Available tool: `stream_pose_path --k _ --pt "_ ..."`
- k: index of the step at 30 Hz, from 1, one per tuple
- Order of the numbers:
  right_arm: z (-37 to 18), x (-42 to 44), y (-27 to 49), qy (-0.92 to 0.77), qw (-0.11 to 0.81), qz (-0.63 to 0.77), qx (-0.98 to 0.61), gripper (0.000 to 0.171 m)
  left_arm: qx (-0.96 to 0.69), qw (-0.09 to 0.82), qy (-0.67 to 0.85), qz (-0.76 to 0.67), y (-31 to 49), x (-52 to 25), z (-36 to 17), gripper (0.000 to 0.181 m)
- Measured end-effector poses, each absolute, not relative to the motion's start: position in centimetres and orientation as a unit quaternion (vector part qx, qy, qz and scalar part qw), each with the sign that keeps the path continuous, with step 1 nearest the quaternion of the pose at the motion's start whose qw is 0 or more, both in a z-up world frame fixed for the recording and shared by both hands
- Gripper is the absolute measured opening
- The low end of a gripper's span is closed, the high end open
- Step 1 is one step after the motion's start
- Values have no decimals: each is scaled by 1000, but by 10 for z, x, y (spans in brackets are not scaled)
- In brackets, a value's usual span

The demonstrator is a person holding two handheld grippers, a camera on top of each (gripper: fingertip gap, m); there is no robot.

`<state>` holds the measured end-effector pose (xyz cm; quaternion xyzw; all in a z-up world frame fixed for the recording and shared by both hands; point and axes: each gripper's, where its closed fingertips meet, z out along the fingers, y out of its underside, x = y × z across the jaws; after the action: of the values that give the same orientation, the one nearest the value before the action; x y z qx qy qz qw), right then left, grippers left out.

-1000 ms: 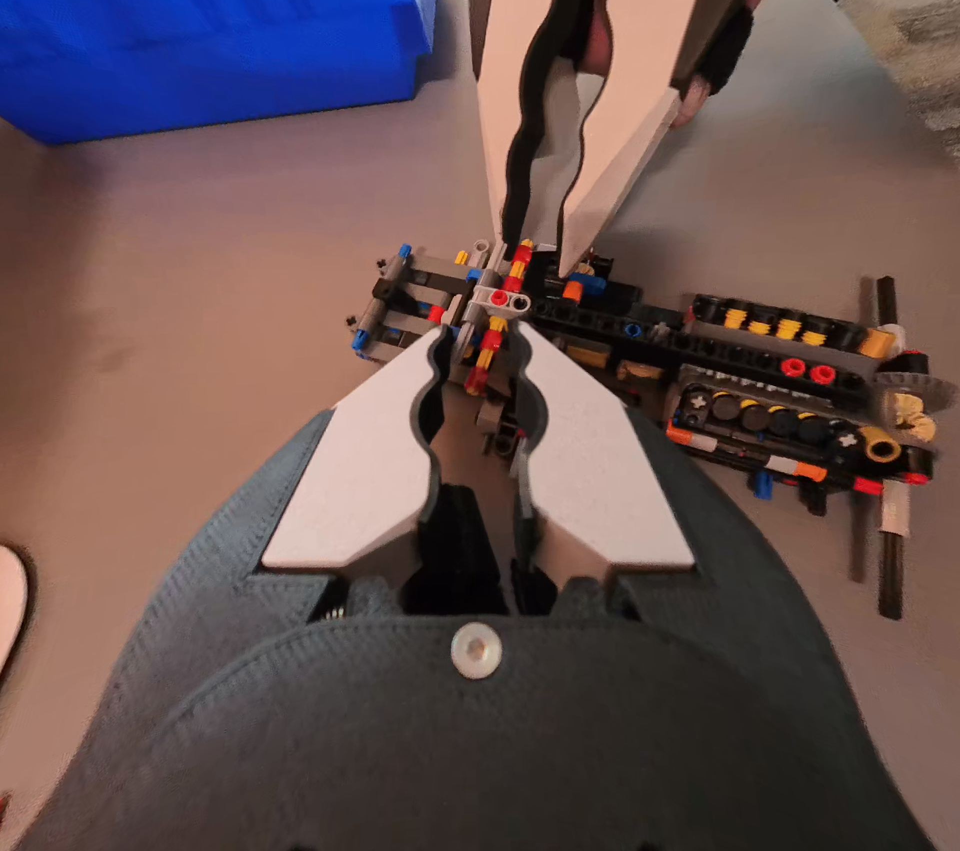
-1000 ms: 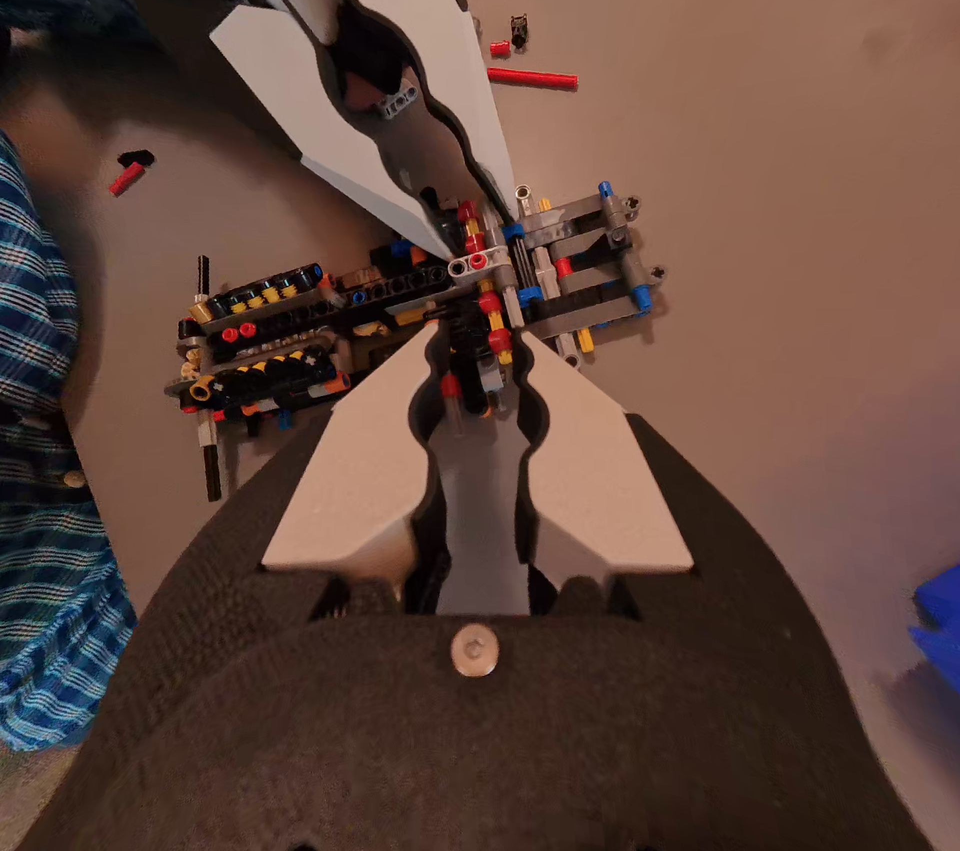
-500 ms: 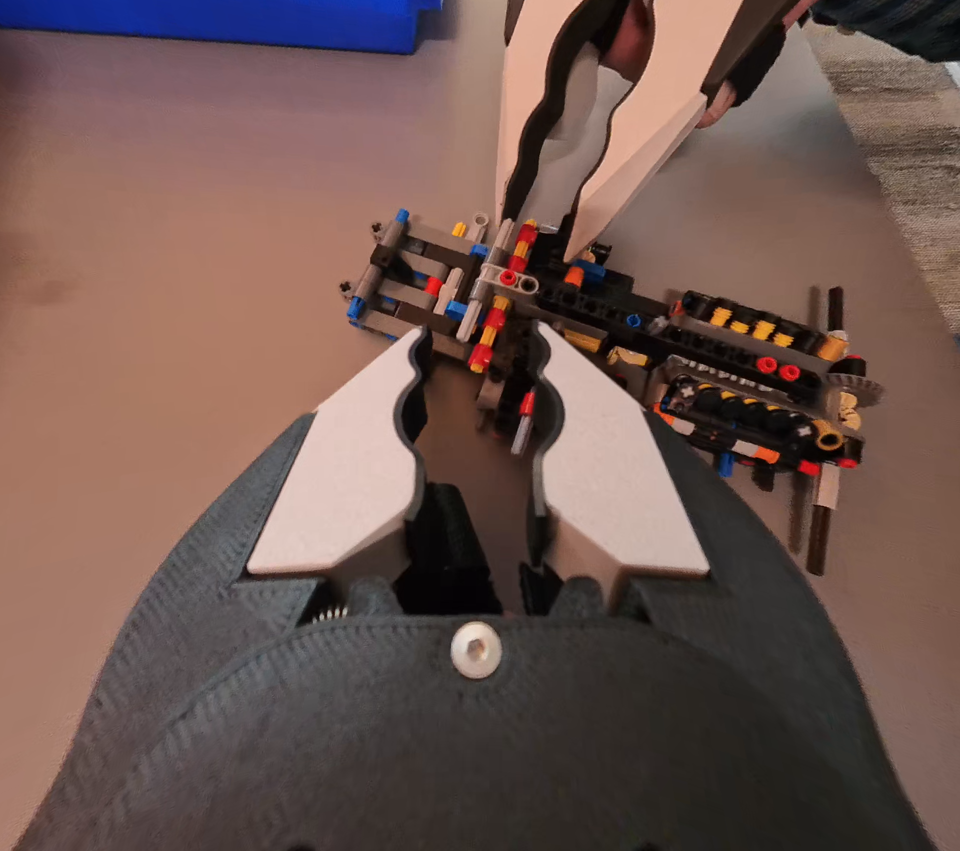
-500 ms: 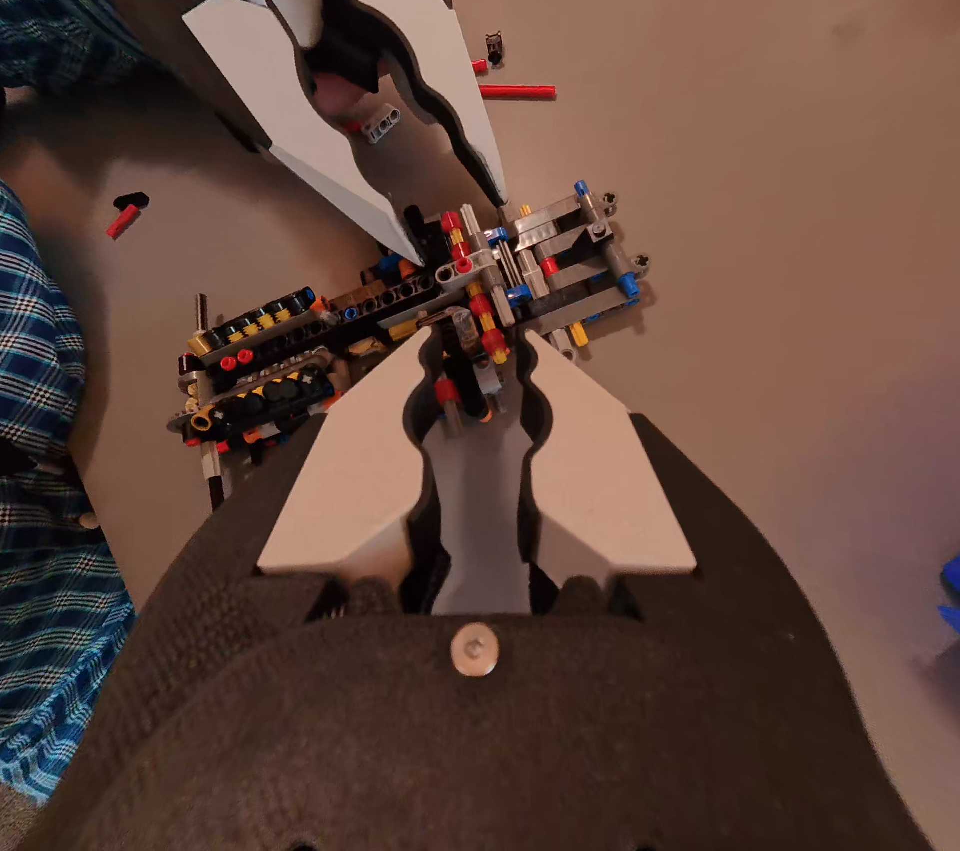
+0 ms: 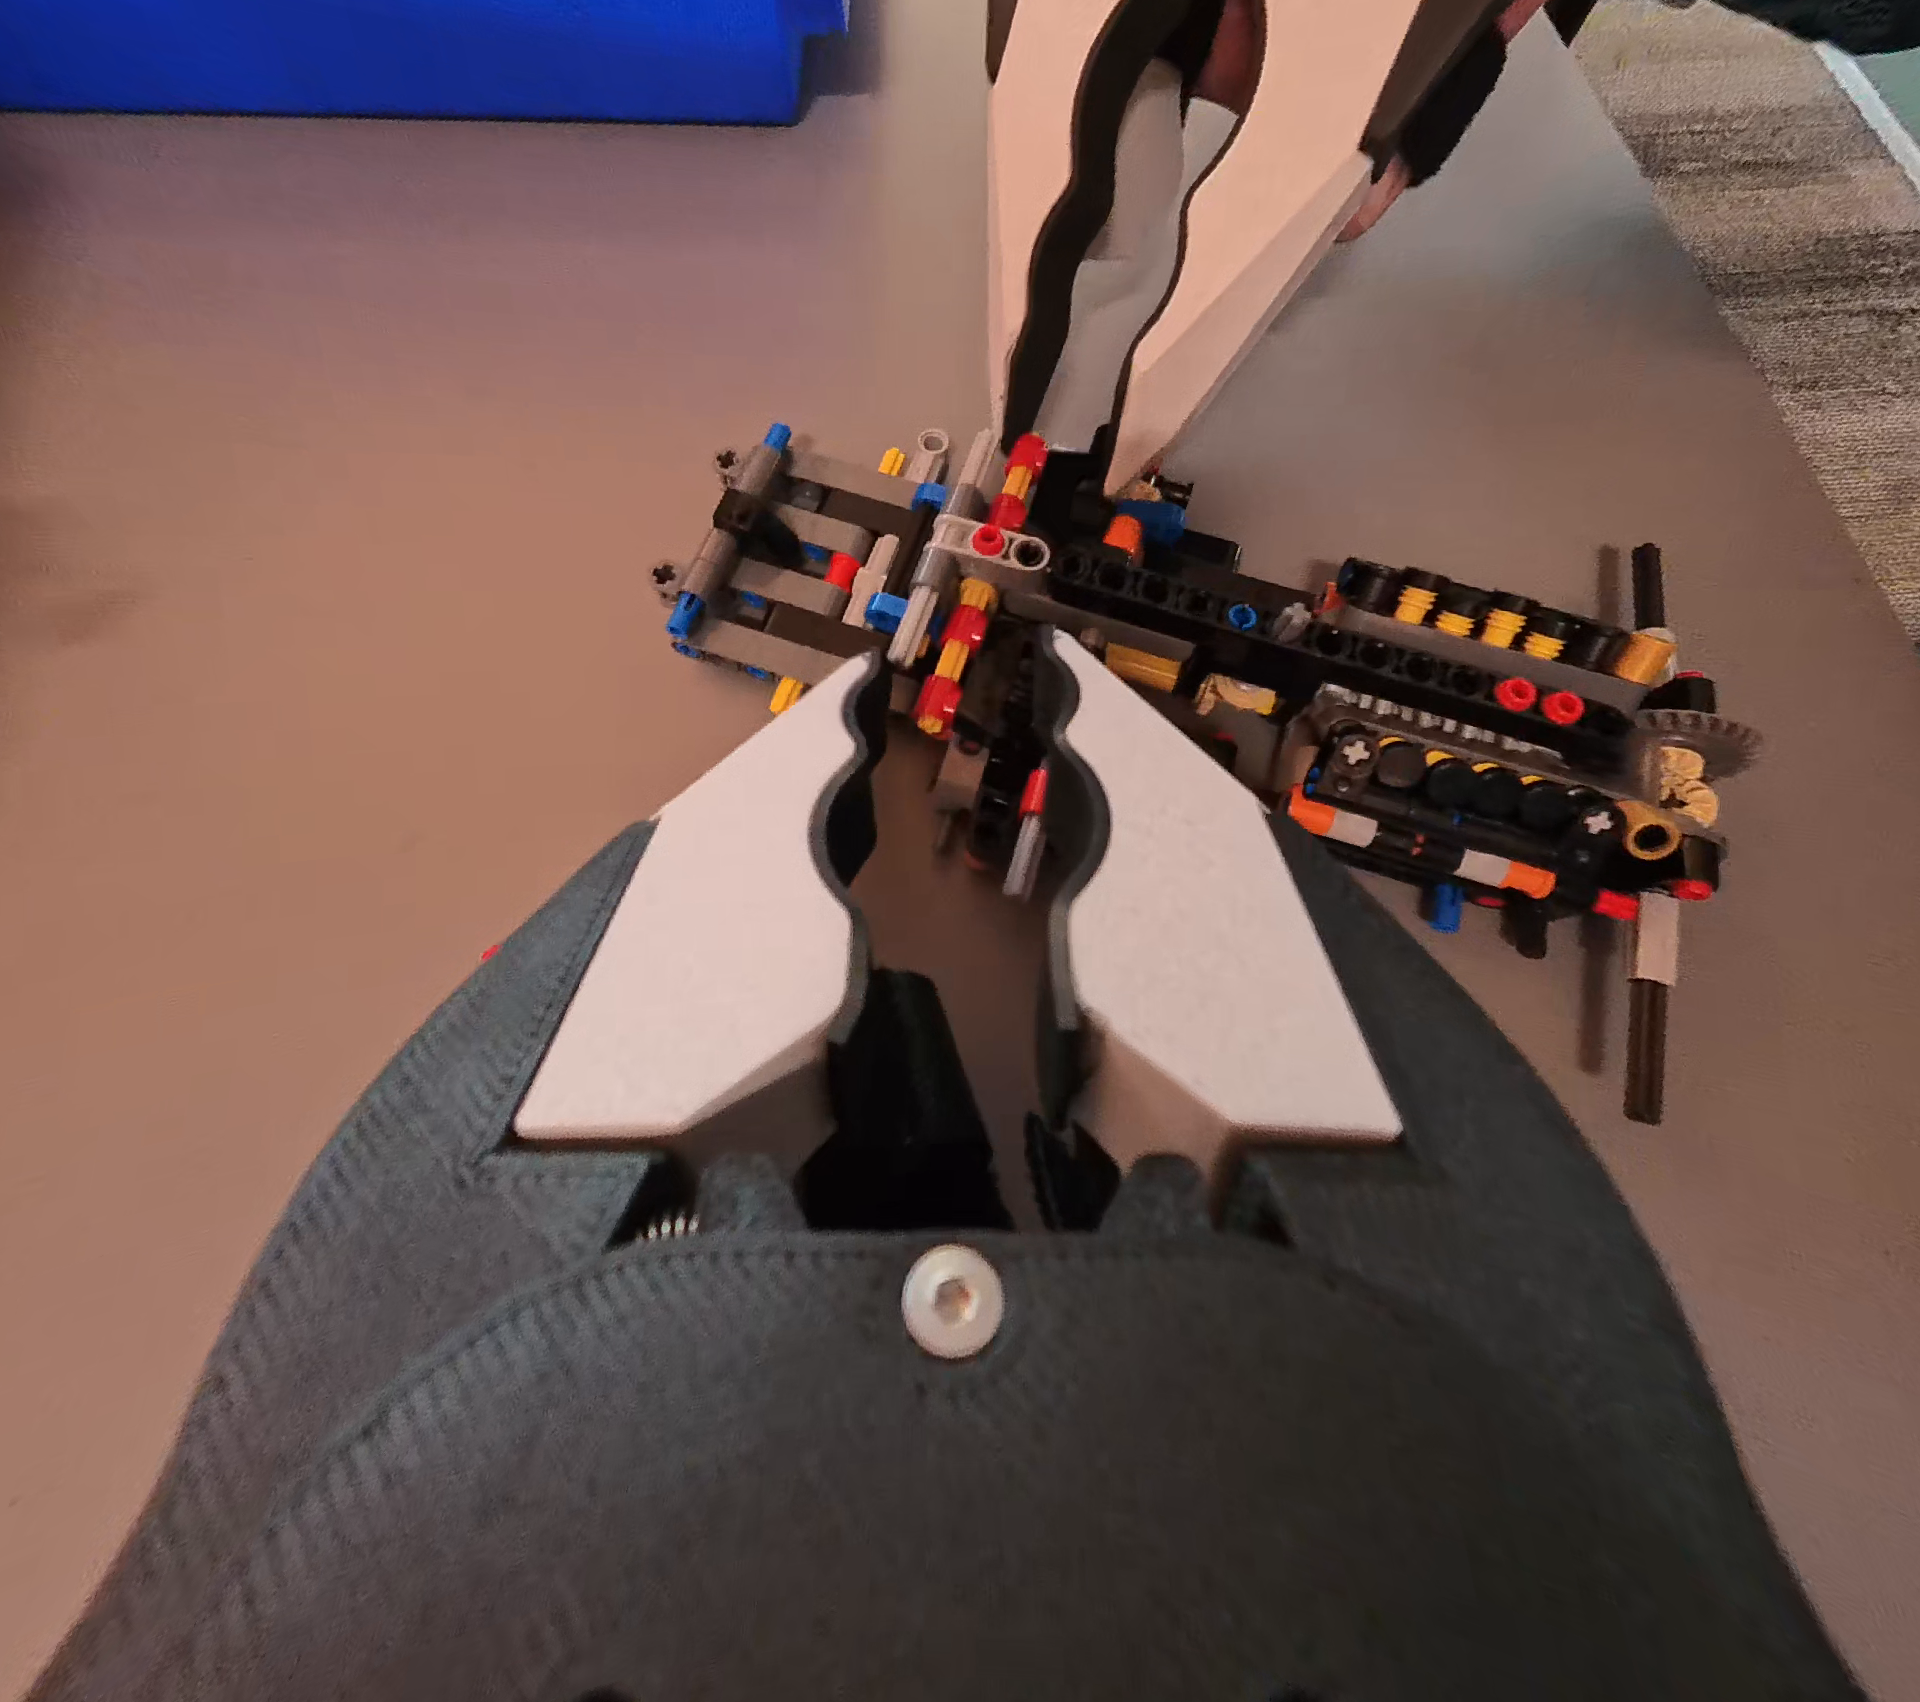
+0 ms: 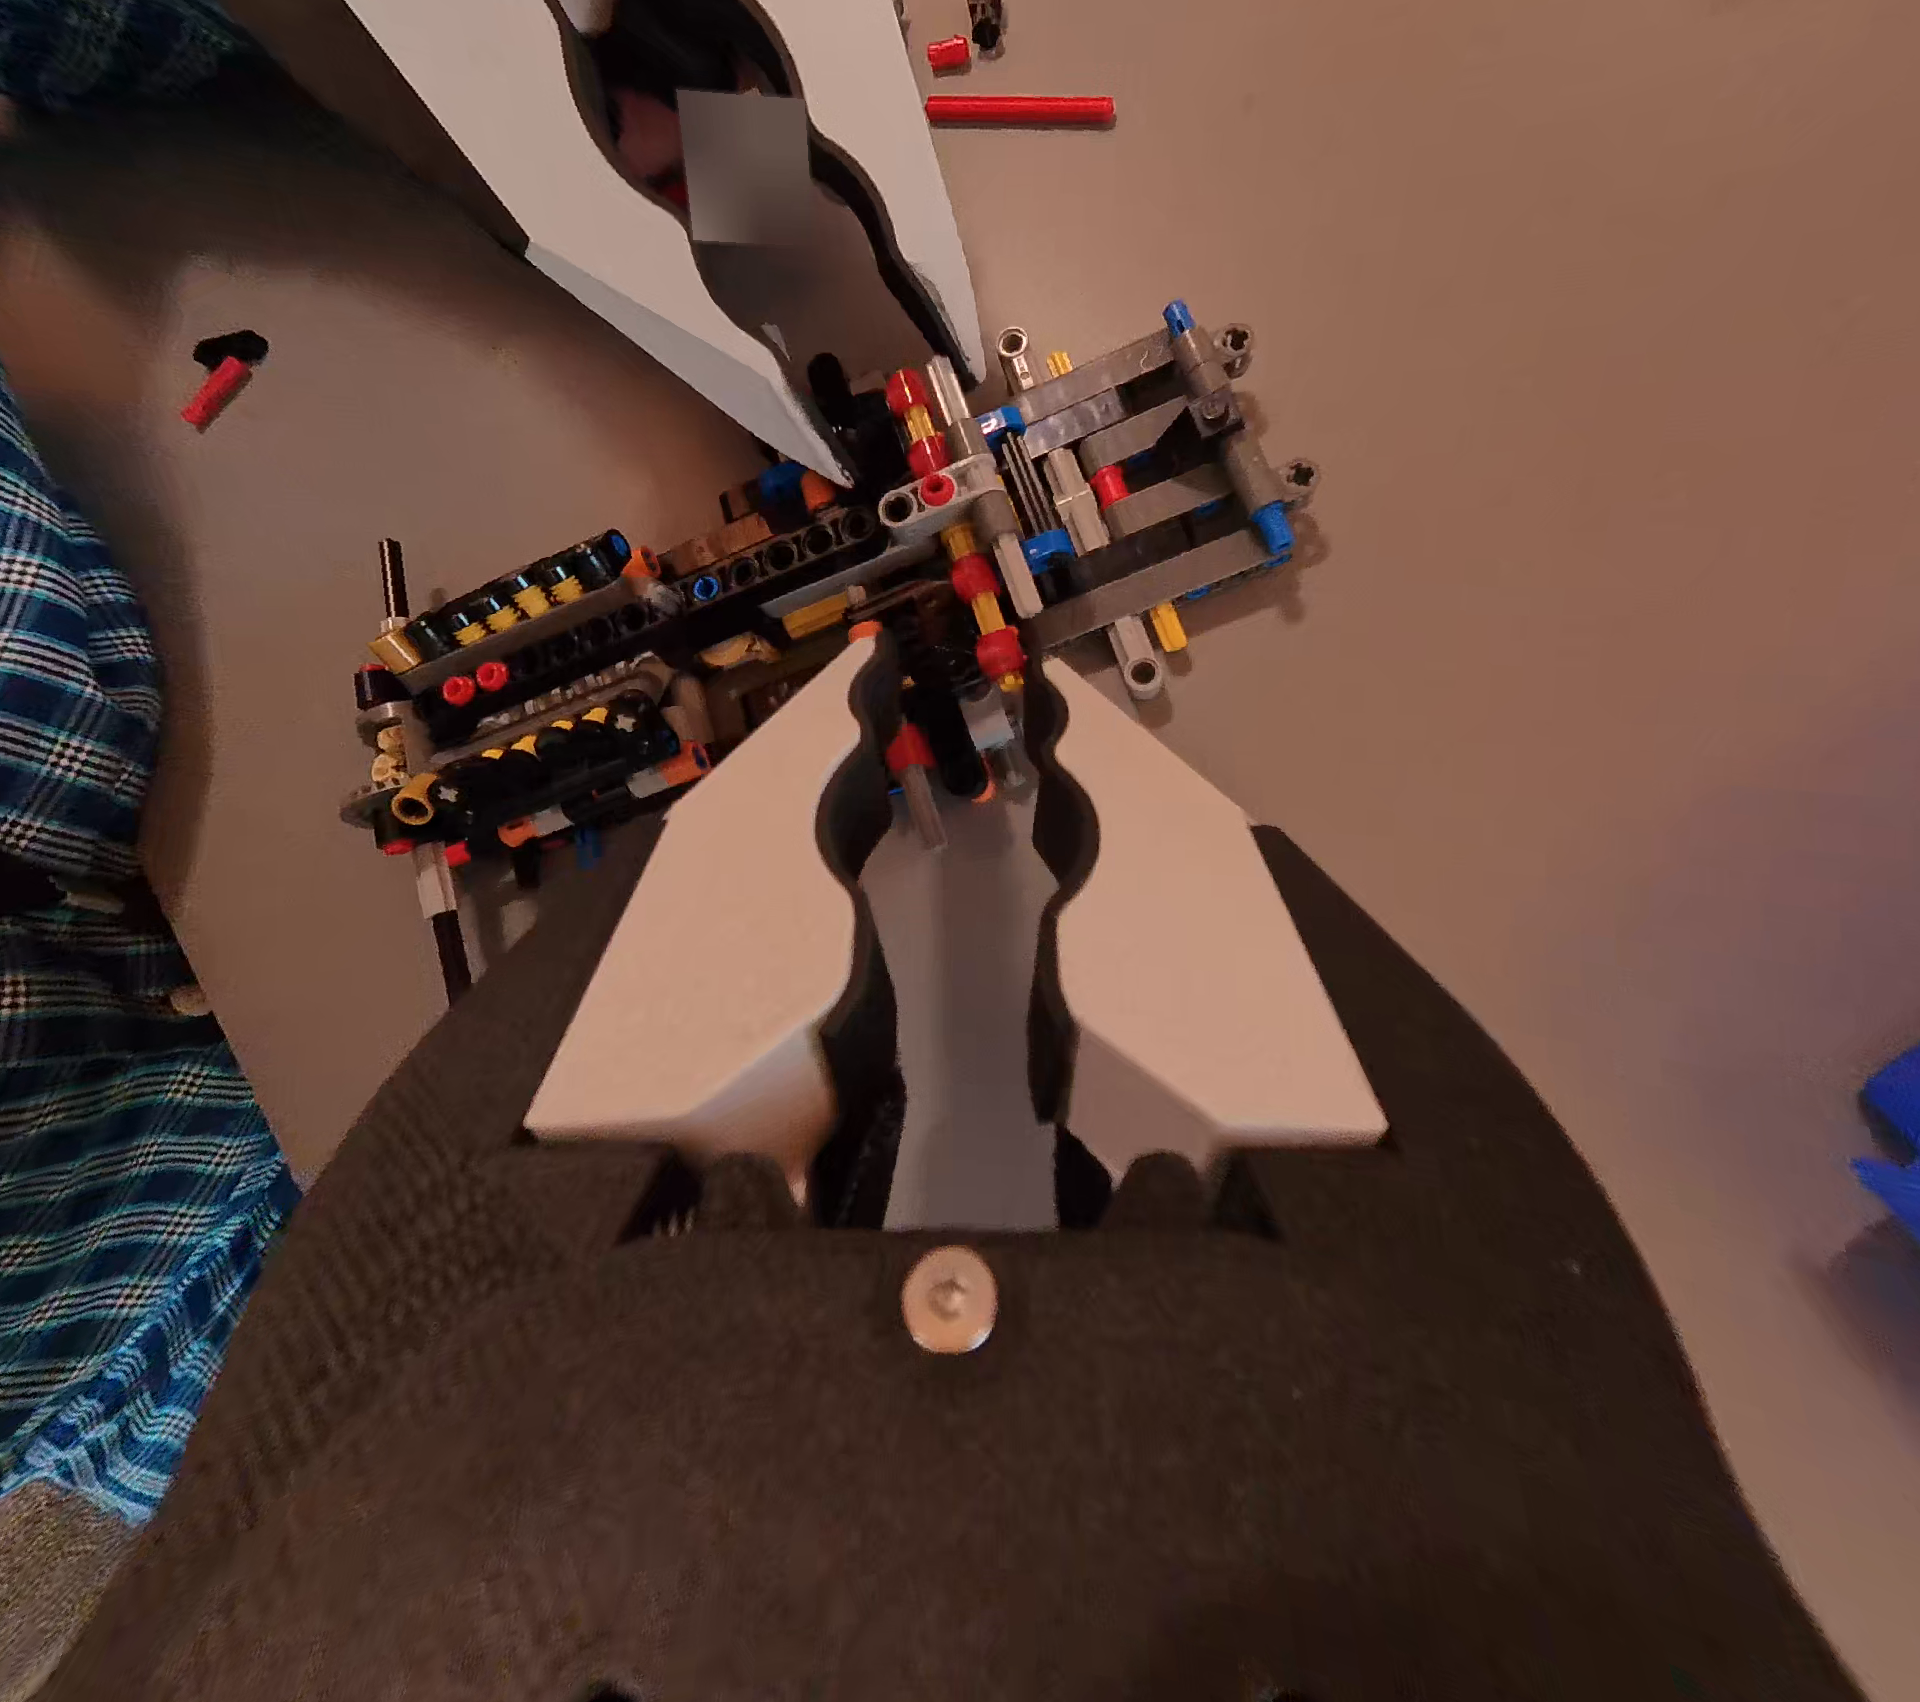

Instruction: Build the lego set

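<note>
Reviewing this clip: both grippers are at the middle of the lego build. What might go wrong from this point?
1. The left gripper and right gripper straddle the same narrow middle of the lego build from opposite sides; an uneven squeeze or pull might pop the red-and-yellow axle or split the frame there.
2. The grippers' tips sit close together and might collide.
3. The loose red axle lies on the table near the build; sliding the build might knock it away.
</note>
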<state>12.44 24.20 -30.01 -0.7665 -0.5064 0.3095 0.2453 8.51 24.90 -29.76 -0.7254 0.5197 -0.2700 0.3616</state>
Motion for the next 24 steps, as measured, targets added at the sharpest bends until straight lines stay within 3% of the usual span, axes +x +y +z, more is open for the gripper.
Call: stream_pose_path --k 1,2,3,24 --pt "-301 127 242 -507 246 307 -767 21 -726 362 518 -271 249 84 -298 27" --pt "-301 129 242 -506 249 305 -767 5 -726 364 516 -272 250 83 -297 28" --pt "-302 129 242 -505 254 307 -766 4 -727 362 513 -277 249 83 -297 27" --pt "-292 115 248 -527 300 271 -747 12 -710 388 519 -277 249 80 -287 33"
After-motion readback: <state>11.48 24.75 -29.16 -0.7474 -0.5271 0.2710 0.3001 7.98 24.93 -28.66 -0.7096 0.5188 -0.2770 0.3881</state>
